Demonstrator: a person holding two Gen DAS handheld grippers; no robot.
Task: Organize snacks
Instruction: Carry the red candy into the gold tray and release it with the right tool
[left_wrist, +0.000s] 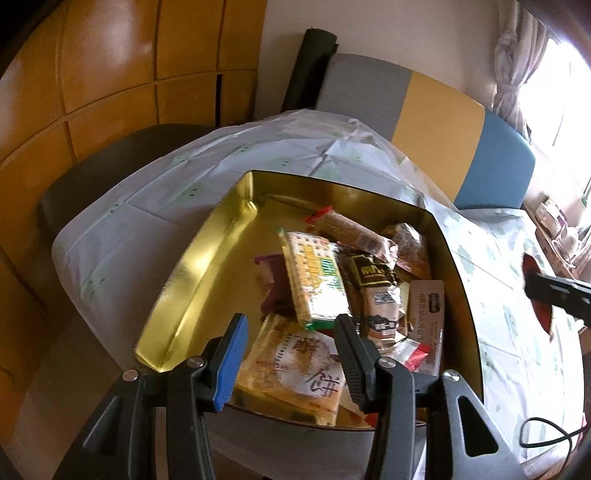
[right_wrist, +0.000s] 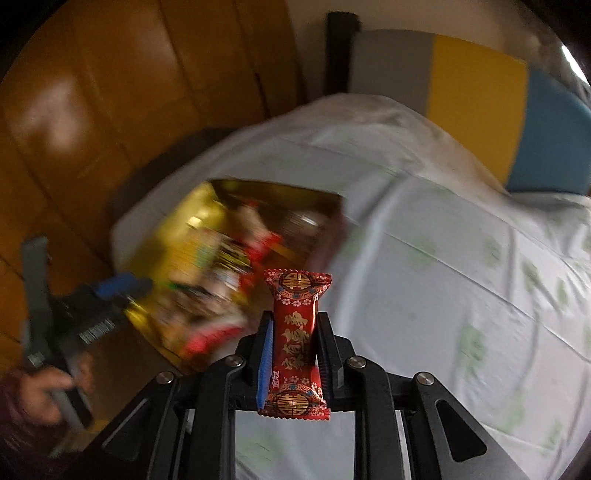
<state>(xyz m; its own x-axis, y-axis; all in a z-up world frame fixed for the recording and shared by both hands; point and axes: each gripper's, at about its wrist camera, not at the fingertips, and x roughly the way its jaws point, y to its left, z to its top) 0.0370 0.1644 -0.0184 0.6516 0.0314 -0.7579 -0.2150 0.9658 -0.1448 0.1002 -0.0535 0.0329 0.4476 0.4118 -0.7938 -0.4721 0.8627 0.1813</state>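
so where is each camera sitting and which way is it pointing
Left wrist: on the left gripper, looking down into the gold tin of snacks; its open fingers show, the right gripper at the right edge.
Right wrist: on the right gripper, angled down over the tablecloth, shut on a red candy; a hand holding the left gripper shows at left.
Shared: tin, tablecloth, striped chair.

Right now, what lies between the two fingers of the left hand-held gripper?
In the left wrist view, the left hand-held gripper is empty; through its gap shows a beige cracker pack lying in the gold tin.
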